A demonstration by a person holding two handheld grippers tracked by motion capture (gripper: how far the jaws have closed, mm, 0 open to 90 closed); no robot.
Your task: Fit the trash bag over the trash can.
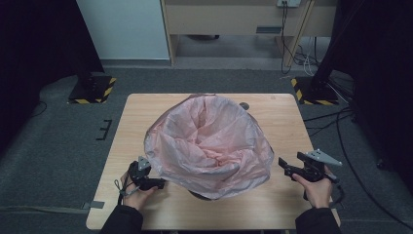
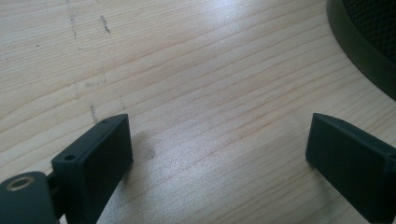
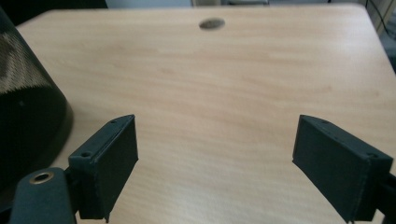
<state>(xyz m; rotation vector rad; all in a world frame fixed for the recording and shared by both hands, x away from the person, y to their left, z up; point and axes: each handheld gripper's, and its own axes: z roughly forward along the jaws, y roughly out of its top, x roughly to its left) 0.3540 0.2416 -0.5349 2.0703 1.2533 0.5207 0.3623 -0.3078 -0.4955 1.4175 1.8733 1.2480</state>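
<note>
A pink plastic bag (image 1: 209,141) lines a black mesh bin and billows wide over its rim in the middle of the wooden table (image 1: 272,204). The bin's dark wall curves along the top right in the left gripper view (image 2: 369,42) and stands at the left in the right gripper view (image 3: 28,116). My left gripper (image 1: 158,184) rests low by the bag's front left, jaws wide apart over bare wood (image 2: 219,154). My right gripper (image 1: 285,165) sits to the right of the bag, pointing left, open with nothing between its jaws (image 3: 215,154).
A small round grommet (image 1: 244,106) sits in the tabletop behind the bag, also seen far ahead as a dark oval grommet (image 3: 211,23). Off the table's far corners stand two hazard-striped stand bases (image 1: 92,87) (image 1: 311,92). Cables (image 1: 341,122) trail over the grey floor at the right.
</note>
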